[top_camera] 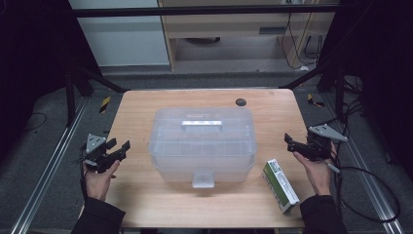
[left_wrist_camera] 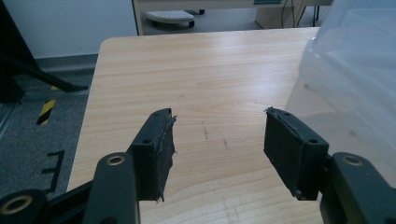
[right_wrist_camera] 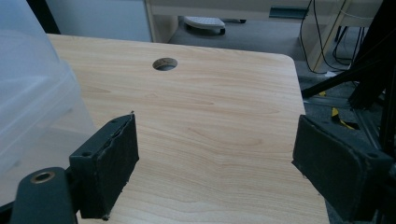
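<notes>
closed translucent storage box (top_camera: 202,141) mid-table, contents unclear, between parted grippers

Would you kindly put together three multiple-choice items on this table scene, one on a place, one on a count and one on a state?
1. Where does the green-and-white carton lie?
A. On top of the box
B. On the table, at the clear plastic box's right front corner
C. Between the left gripper's fingers

2. How many round holes show in the tabletop?
A. One
B. Two
C. Three

3. How does the lid of the clear plastic box stand?
A. Taken off and laid beside it
B. Propped half open
C. Down on the box, handle on top

Answers:
1. B: the high view shows the carton flat on the wood beside the box, close to the right gripper.
2. A: a single hole sits near the far edge.
3. C: the lid covers the box, with its handle lying across the top.
</notes>
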Tool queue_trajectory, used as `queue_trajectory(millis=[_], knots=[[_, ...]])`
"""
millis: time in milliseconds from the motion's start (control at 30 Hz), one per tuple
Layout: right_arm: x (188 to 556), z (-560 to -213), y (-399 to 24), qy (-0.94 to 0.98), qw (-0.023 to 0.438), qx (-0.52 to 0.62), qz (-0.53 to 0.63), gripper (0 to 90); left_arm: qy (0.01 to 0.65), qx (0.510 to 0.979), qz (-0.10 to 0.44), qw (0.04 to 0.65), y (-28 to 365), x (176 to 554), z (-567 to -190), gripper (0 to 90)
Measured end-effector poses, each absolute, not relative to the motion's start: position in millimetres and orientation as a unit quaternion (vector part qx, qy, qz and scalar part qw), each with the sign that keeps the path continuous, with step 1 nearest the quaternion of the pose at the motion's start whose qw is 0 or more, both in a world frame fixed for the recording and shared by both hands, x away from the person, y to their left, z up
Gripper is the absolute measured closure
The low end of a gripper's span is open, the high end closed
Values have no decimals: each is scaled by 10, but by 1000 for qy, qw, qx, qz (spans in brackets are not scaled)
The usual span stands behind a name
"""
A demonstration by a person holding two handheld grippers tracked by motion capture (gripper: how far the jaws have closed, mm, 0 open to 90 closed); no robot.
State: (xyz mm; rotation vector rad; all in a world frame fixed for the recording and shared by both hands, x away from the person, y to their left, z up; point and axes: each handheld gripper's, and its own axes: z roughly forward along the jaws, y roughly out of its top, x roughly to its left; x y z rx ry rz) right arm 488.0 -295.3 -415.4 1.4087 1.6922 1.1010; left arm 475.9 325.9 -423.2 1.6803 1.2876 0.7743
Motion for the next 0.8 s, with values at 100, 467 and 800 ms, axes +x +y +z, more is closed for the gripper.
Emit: queue_trajectory(millis=[100, 467, 800], knots=[[4861, -4104, -2954, 644, 329, 543, 427, 144, 499, 685, 309, 432, 3209, 4730, -4138, 405], [4856, -4061, -2855, 671, 329, 519, 415, 132, 442, 722, 300, 440, 3046, 4629, -3758, 334], [4820, -3977, -2784, 692, 323, 497, 413, 126, 419, 740, 290, 439, 2964, 4635, -3563, 304]])
